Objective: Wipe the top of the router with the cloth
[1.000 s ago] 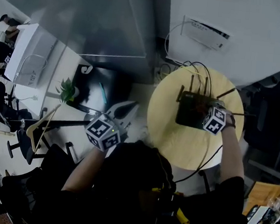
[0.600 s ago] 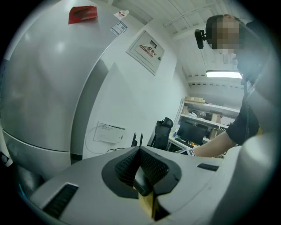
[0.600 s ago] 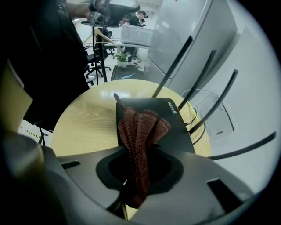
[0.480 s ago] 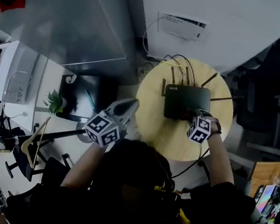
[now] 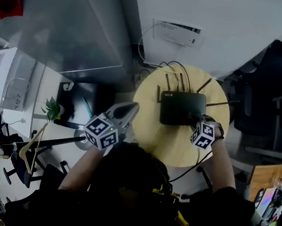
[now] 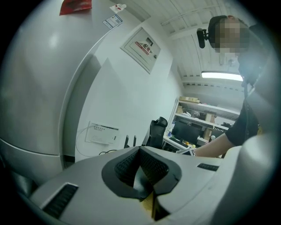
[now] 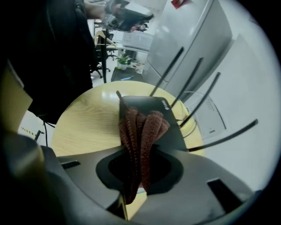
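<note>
The black router (image 5: 181, 108) with several thin antennas lies on the round wooden table (image 5: 163, 142). My right gripper (image 5: 197, 122) sits at the router's near right corner, shut on a brown cloth (image 7: 141, 127). In the right gripper view the cloth bunches up out of the jaws, over the router's top (image 7: 151, 104). My left gripper (image 5: 128, 109) hangs off the table's left edge, shut with nothing in it. In the left gripper view that gripper (image 6: 141, 160) faces the white wall.
A white wall box (image 5: 178, 33) hangs behind the table, and cables (image 5: 178, 69) run from it to the router. A black office chair (image 5: 263, 93) stands to the right. A small plant (image 5: 53, 108) and a dark board are on the floor at left.
My right gripper has drawn back with the cloth from the router's right side to its near right corner. The head view has shifted. The left gripper has barely moved.
</note>
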Demonstrator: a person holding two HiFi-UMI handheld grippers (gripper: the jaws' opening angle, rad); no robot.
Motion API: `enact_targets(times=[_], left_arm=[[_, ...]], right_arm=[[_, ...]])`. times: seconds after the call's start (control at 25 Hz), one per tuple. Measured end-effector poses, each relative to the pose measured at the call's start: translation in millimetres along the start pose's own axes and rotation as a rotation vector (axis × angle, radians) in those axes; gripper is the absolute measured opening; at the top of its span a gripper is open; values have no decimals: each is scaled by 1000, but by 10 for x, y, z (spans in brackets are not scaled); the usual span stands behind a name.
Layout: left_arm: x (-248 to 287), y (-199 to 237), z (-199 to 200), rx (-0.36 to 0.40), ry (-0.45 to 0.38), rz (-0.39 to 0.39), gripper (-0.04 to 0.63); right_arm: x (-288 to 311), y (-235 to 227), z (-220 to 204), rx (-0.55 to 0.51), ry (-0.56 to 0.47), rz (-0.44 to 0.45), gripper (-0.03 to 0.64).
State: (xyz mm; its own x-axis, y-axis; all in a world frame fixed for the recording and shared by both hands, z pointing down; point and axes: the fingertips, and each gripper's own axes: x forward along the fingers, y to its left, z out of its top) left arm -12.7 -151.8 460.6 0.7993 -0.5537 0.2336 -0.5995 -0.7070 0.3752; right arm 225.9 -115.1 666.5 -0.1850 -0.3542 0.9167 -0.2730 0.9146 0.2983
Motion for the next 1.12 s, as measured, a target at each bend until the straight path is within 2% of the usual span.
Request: enact_targets(times=[0.12,0.2,0.44,0.6,0.72,1.12], left_arm=[[-46,70,-28,-22,-4,40,-2],[-122,127,-81,-39,-1,77,-2],[-378,233,-199,-56,7,169,-2],[-478,305,-202,-66,-6,202,-2],[-477,292,-212,-66,-8,189,-2],[-19,-21,-148,17,19,27,-2]], right_arm=[[-18,-561,-195,44,20,-82,66],[60,-836,-270,28,45,-106,66],[231,-1277,-182,-41,110,-140,66],[297,-1232,-184,-51,110,-114,66],[276,-1071,-225,-49,104,-98,66],[181,-370,-425,18,97,-89,66]])
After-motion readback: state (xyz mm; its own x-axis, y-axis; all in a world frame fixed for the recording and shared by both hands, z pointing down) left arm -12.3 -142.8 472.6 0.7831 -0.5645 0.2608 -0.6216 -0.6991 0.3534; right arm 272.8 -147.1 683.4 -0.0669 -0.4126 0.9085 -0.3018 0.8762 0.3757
